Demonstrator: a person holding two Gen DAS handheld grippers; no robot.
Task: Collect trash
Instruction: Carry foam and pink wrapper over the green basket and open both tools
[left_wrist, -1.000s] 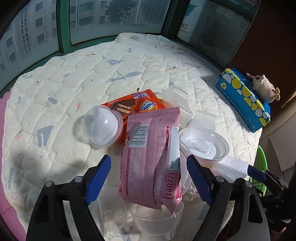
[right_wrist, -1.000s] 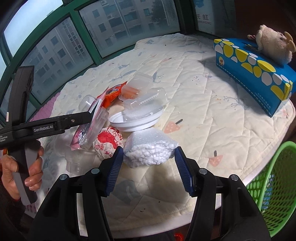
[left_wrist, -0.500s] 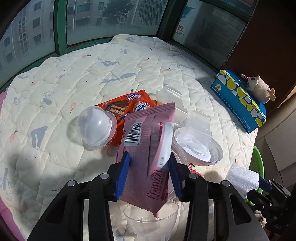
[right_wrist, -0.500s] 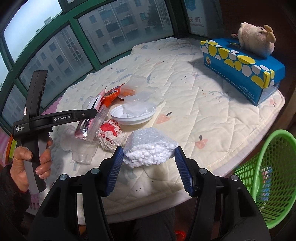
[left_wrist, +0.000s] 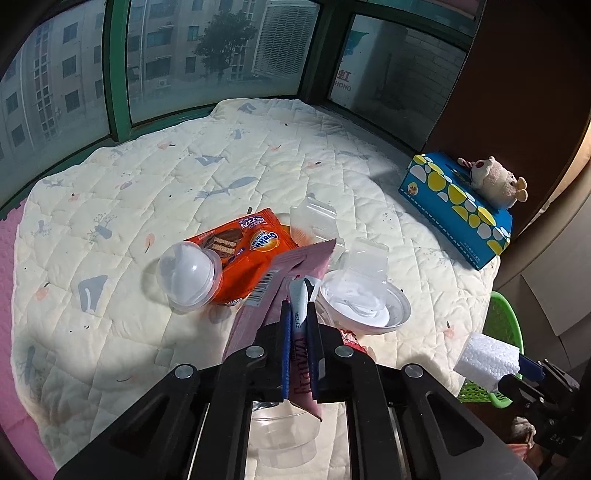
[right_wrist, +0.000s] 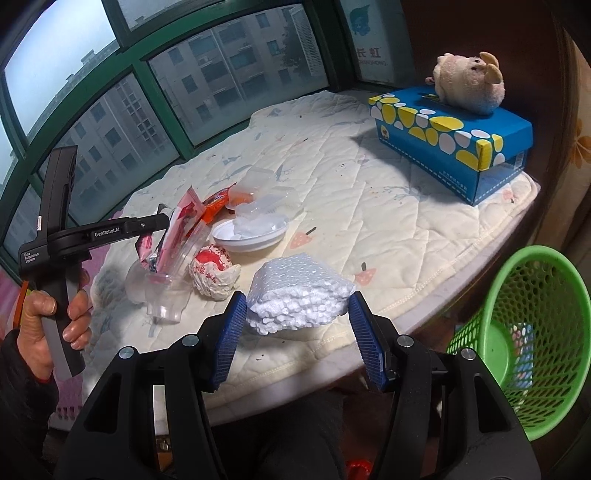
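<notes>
My left gripper (left_wrist: 298, 332) is shut on a pink Franzzi snack wrapper (left_wrist: 295, 280), held over the quilted table; the wrapper (right_wrist: 173, 236) also shows in the right wrist view. My right gripper (right_wrist: 297, 314) is shut on a white foam block (right_wrist: 299, 295) and holds it above the table's front edge. The foam block (left_wrist: 487, 356) shows at the right in the left wrist view. A green mesh basket (right_wrist: 524, 332) stands on the floor to the right. On the table lie an orange wrapper (left_wrist: 240, 247), a clear dome lid (left_wrist: 188, 273), a white bowl (right_wrist: 251, 236) and a crumpled paper ball (right_wrist: 212, 269).
A blue tissue box (right_wrist: 454, 136) with a plush toy (right_wrist: 465, 83) on it sits at the back right. Clear plastic cups (right_wrist: 162, 291) lie near the left gripper. Clear clamshell boxes (left_wrist: 314, 218) lie behind the bowl. Windows run along the far side.
My left gripper closed on the pink wrapper and lifted it. My right gripper drew back with the foam block toward the table edge, and the green basket came into view.
</notes>
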